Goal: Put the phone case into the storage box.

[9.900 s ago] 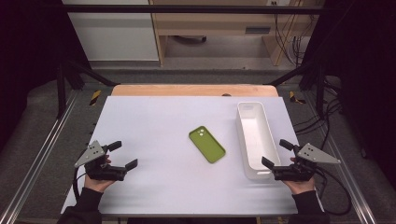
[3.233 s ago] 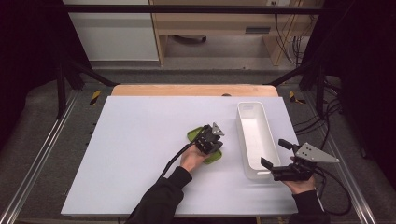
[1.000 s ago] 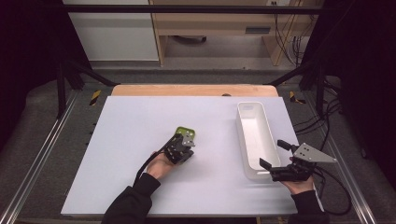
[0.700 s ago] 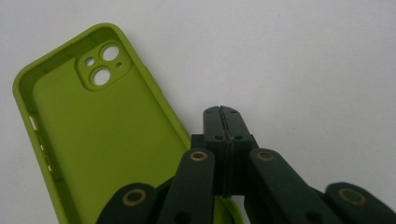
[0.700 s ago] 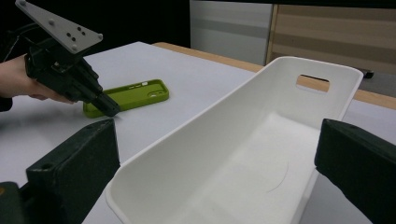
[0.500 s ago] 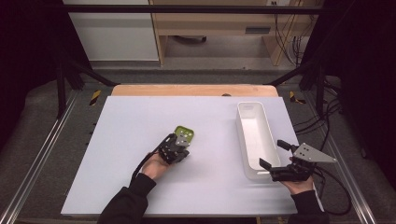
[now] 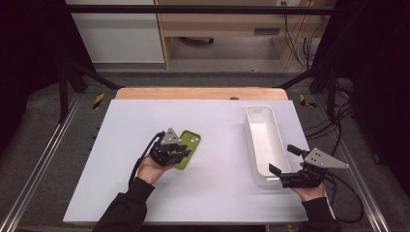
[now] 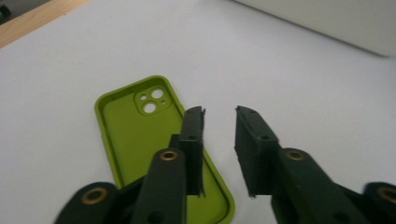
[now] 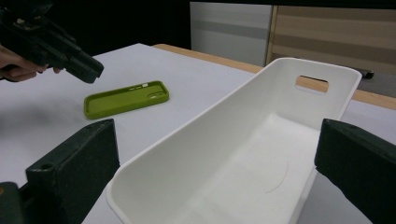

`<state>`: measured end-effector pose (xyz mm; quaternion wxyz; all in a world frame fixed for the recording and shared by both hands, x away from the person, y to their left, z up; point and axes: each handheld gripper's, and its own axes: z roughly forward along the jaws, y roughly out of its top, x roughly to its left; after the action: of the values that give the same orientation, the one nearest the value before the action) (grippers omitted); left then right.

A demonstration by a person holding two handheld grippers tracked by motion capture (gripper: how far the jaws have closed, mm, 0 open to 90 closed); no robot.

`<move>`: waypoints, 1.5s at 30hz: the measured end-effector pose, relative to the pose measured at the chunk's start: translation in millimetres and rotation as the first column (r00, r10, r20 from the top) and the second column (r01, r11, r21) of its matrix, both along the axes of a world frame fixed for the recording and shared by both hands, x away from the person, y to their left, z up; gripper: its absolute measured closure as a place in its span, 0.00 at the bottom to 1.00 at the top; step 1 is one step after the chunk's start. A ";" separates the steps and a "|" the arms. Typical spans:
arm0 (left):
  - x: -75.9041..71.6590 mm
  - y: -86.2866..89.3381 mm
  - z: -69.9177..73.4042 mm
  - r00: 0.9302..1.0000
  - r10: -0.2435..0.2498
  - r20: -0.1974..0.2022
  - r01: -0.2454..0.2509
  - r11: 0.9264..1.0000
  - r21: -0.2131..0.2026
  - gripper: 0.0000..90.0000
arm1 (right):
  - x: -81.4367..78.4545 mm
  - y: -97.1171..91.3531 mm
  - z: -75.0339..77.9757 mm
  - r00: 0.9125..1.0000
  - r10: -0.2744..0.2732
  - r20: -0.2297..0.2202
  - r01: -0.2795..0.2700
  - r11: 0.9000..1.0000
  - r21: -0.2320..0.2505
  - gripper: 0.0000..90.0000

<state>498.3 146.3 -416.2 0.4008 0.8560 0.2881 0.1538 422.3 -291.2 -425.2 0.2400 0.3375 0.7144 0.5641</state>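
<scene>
A green phone case [image 7: 187,149] lies open side up on the white table [image 7: 96,169], left of centre in the high view, its long axis running up and slightly right. The left gripper [image 7: 183,151] hovers over the case's lower left edge, jaws just opened a little, nothing between them. A white bin [image 7: 263,145] stands at right. The right gripper [image 7: 283,162], jaws wide apart, straddles the bin's near end, well apart from the case.

A lime-green phone case [image 7: 188,149] lies at frame centre on a pale lavender-white table [image 7: 121,193], a plain white bin [image 7: 263,142] at right, both grippers [image 7: 180,152] [image 7: 284,164] black with grey plates.
</scene>
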 end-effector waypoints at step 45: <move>40.5 30.7 -5.4 0.969 0.249 0.002 -0.249 0.968 -0.037 0.00 | 0.2 0.2 0.3 1.000 0.001 0.002 -0.001 1.000 0.003 0.00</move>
<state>538.8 177.1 -421.6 0.3948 0.8052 0.3946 0.2002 422.6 -291.0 -424.9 0.2400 0.3368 0.7134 0.5657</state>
